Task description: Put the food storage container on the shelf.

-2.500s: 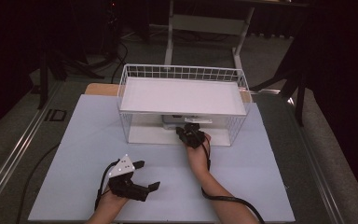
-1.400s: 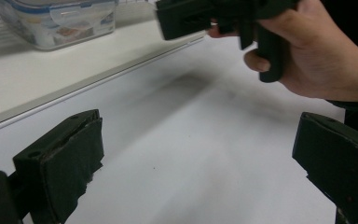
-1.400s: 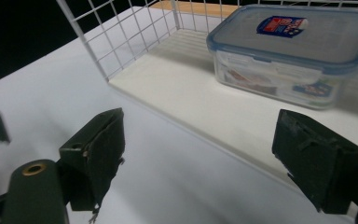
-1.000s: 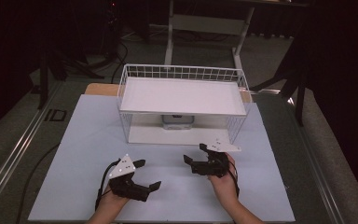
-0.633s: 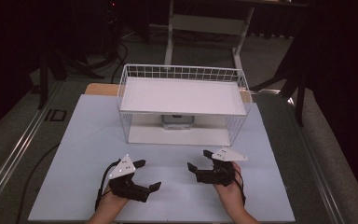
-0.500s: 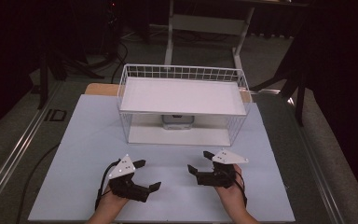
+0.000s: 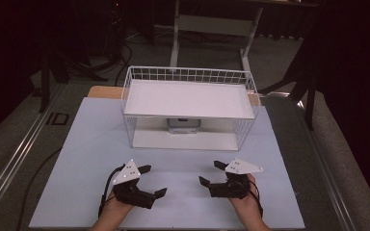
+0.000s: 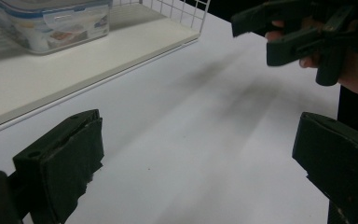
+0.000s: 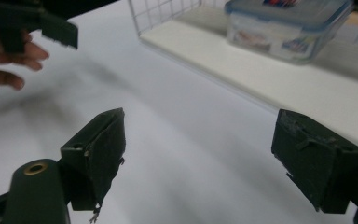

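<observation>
Two tools rest low on the white desk (image 7: 86,144), both with jaws spread and nothing between them: left tool (image 7: 147,181), right tool (image 7: 211,173). One lidded clear plastic container (image 7: 184,125) sits on the lower shelf of one white wire rack (image 7: 189,107), under its upper shelf. It lies ahead of both tools, well apart from them, near the rack's middle. Its long axis looks to run across the desk, parallel to the rack's open front. In the right gripper view the container (image 9: 286,25) sits up and right of the jaws; in the left gripper view (image 8: 51,23), up and left. Judgement: neither hand is clearly nearer; either reaches forward under the shelf.
</observation>
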A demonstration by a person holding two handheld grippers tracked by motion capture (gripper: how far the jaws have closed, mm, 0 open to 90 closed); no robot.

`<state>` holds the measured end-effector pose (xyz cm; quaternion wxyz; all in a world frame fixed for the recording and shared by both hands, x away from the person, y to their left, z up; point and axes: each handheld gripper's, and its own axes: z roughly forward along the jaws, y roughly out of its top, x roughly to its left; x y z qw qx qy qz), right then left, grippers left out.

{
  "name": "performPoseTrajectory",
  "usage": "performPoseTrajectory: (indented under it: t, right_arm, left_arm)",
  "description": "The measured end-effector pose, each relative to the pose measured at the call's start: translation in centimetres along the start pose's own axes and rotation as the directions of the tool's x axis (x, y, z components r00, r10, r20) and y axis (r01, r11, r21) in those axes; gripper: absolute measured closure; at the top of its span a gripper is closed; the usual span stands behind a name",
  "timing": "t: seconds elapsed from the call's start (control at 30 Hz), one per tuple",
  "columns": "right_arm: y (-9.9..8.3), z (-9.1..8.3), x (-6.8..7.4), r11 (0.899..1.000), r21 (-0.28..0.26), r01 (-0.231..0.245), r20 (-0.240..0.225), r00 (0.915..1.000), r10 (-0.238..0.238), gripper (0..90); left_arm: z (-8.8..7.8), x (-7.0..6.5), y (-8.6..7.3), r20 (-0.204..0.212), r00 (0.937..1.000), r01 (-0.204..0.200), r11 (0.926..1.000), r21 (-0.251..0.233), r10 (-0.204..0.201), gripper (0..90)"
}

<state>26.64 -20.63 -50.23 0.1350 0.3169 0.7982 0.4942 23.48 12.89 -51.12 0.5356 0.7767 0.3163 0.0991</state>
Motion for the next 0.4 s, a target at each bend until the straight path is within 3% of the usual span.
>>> performPoseTrajectory:
  t: [0.27, 0.4]
  right_arm:
    - [-1.0, 0.3, -0.6, 0.998, 0.013, 0.056, -0.007, 0.9984, -0.056, 17.1]
    - [-1.2, 0.4, -1.1, 0.999, 0.016, 0.035, -0.012, 0.9993, -0.035, 16.6]
  left_arm:
    - [0.1, 0.1, -0.3, 0.002, 1.0, -0.002, 0.9999, 0.011, 0.002, 2.9]
    - [0.0, 0.1, -0.3, 0.008, 1.0, -0.001, 1.0, 0.002, 0.001, 2.9]
